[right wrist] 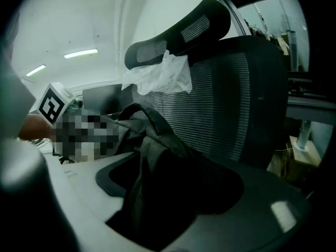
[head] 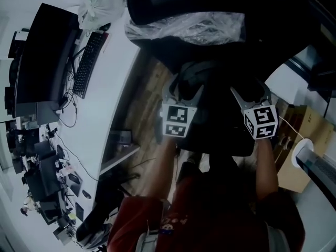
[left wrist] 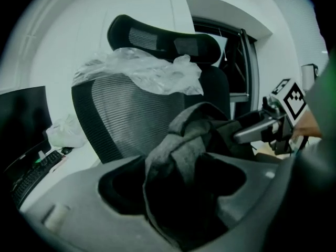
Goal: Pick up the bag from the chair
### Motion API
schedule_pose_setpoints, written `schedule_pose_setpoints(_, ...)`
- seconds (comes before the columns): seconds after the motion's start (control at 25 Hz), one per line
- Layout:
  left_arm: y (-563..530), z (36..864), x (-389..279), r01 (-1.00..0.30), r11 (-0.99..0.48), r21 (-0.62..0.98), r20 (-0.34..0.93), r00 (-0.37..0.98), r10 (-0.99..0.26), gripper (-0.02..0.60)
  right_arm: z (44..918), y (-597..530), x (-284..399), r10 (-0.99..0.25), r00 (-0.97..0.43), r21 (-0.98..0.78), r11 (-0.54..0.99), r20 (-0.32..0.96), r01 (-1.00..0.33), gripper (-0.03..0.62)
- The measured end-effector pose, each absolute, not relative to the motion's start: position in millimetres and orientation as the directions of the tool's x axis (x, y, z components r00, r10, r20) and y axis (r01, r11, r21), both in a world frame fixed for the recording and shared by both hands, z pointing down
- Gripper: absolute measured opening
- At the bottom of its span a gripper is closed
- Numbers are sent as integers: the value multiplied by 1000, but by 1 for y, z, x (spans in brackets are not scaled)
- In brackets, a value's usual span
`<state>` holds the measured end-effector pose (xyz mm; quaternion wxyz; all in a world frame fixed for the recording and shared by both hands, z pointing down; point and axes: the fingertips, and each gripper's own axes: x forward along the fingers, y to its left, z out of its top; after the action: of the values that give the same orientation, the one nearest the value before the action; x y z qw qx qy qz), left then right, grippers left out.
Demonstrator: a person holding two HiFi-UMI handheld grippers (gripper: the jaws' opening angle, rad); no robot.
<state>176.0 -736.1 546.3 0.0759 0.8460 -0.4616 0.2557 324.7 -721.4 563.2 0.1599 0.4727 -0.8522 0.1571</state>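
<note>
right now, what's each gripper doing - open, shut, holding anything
left gripper: open, grey bag fabric between its jaws, not clamped
right gripper: open, bag fabric between its jaws too, not clamped

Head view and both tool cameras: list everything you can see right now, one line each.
Office chair: 1, black, mesh back, straight ahead.
Plastic wrap: 1, clear, over the chair's back top.
Bag: 1, dark grey, on the chair.
Desk: 1, white, left.
Monitor: 1, black, on the desk.
Keyboard: 1, black, beside the monitor.
Plastic bag: 1, white, desk's far end.
Desk clutter: several, dark, lower left, unclear.
Cardboard box: 1, brown, right of the chair.
Person's top: 1, red, bottom.
Left tool: 1, grey, open, bag fabric between its jaws.
Right tool: 1, grey, open, bag fabric between its jaws.
</note>
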Motion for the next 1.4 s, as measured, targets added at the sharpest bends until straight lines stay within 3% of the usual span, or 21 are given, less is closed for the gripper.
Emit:
schedule_pose_setpoints(0.28,-752,559,186,-812,-578,-77,507,467,-724,323,575,-737,325,-741,-520,-109,529,425,-842,284)
schedule_pose_setpoints(0.6,-742,558,187,-827,-559,-55,512,458,-727,211,576,-732,321,-743,-491,-89,510,455,-855,193)
schedule_pose_setpoints(0.88,-700,546,183,-831,-552,-66,498,451,-740,187,565,-692,318,-769,-448,-51,480,456,-876,168)
schedule_pose_setpoints(1.4,-574,490,152,-844,-531,-80,339,478,-811,163,503,-571,286,-851,-376,69,428,367,-901,146)
